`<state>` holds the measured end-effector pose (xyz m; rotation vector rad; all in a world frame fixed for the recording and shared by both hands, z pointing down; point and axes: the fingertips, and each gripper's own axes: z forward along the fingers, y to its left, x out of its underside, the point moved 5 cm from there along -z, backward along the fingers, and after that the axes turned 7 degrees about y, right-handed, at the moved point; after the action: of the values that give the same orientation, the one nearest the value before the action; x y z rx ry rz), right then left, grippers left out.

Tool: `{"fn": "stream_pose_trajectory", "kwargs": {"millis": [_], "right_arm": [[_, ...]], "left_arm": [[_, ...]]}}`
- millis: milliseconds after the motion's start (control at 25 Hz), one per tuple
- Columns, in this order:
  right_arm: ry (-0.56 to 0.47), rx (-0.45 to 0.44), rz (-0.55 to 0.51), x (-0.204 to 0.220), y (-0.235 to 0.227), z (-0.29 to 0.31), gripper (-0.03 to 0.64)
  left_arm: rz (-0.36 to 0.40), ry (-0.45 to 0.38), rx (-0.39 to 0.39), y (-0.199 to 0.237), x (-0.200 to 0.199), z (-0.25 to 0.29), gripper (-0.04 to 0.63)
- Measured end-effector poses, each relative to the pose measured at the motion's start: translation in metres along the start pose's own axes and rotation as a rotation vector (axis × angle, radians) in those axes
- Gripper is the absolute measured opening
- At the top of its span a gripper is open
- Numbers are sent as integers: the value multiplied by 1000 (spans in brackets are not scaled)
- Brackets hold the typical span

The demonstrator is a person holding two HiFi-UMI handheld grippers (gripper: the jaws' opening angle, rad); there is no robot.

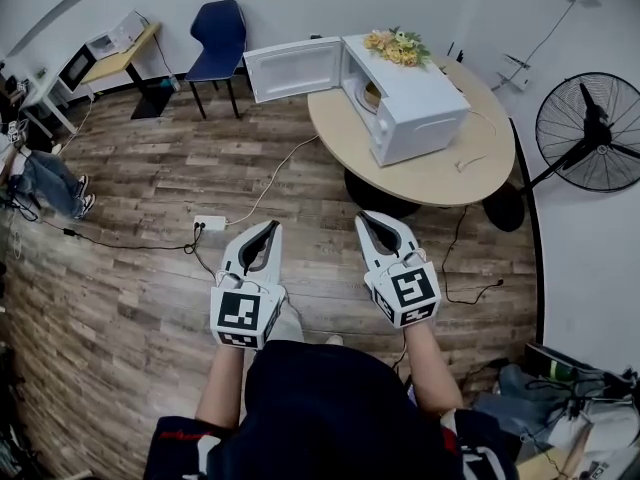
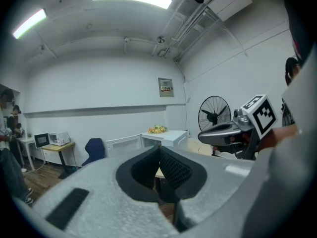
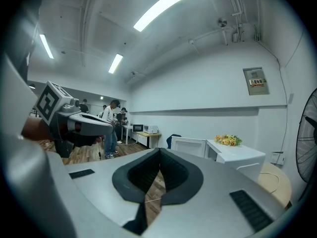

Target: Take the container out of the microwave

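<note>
The container (image 1: 372, 94) sits inside the microwave (image 1: 415, 108). Only a pale tan sliver of it shows in the cavity mouth, so I cannot tell its shape or long axis. It lies well ahead of my jaws and a little to the right, and the mouth faces left in the head view, with the door (image 1: 295, 68) swung fully open. My right gripper (image 1: 368, 218) is the nearer, almost in line with the opening; my left gripper (image 1: 272, 226) hangs beside it, further left. Both have their jaws pressed together with nothing between them, so I judge they must open before I reach in. The microwave stands on a round table (image 1: 450, 173), flowers (image 1: 398, 46) on its top; wood floor (image 1: 150, 268) below me, a fan (image 1: 590, 128) at right, a blue chair (image 1: 220, 28) beyond
</note>
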<state>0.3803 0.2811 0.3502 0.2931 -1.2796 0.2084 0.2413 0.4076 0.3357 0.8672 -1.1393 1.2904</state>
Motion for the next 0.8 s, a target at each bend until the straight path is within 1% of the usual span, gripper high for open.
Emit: {"fn": "stream_pose_trajectory", "kwargs": {"millis": [280,480,800], "right_arm": [[11,35,-11,-18,-7,57,8],[12,63,-2,-39,-13,106,8],[16,105,23,-69,-10,183,8]], "left_arm": [[7,-20,36,54,-12,41,14],[20,-22,59,103,-22,71,14],[32,-21,102,184,-25,107,14]]}}
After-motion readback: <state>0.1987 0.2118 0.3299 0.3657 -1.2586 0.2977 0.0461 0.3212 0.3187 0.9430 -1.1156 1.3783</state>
